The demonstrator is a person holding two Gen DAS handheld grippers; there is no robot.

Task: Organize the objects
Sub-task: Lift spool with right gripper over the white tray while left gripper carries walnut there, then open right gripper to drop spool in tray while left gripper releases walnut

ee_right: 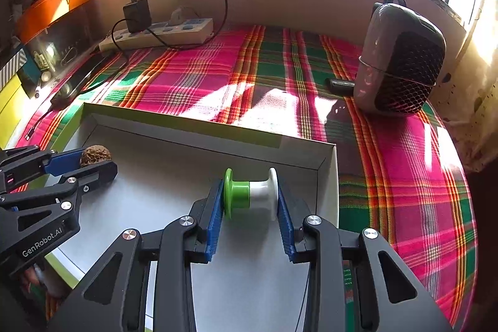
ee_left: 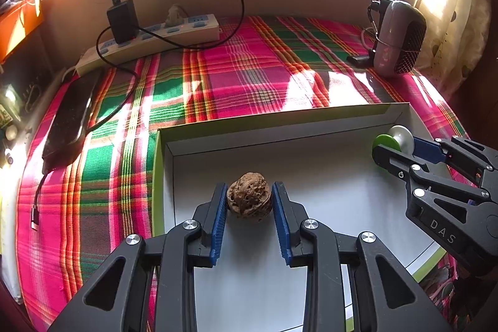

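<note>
Status: both items are inside the shallow white cardboard box lid w/ lime-green outer edge (ee_left: 311, 117), which sits on the pink/green plaid cloth (ee_left: 242, 64).

Left gripper (ee_left: 250, 201): blue pads bracket the brown wrinkled walnut (ee_left: 249, 199). A slim gap shows on the right side, and the left pad is right at the shell. Jaws look slightly apart, so I read this as a release, not a clamp. The nut appears to rest on the box floor, near the left wall.

Right gripper (ee_right: 251, 196): clamped on the green-and-white plastic spool (ee_right: 251, 194), pads flat on both flanges. It's low in the box near the far right corner; can't tell if it's set down yet.

Progress est.: walnut placed, spool nearly. Left to do: let go of spool, pull both grippers out. No other loose items to sort that I can see.

Text legible: "GenRobot.AI" on the left gripper body (right-wrist view), "DAS" on the right gripper body (left-wrist view). Nothing readable on the white power strip (ee_left: 149, 39) or grey mesh-front speaker (ee_right: 401, 61).
</note>
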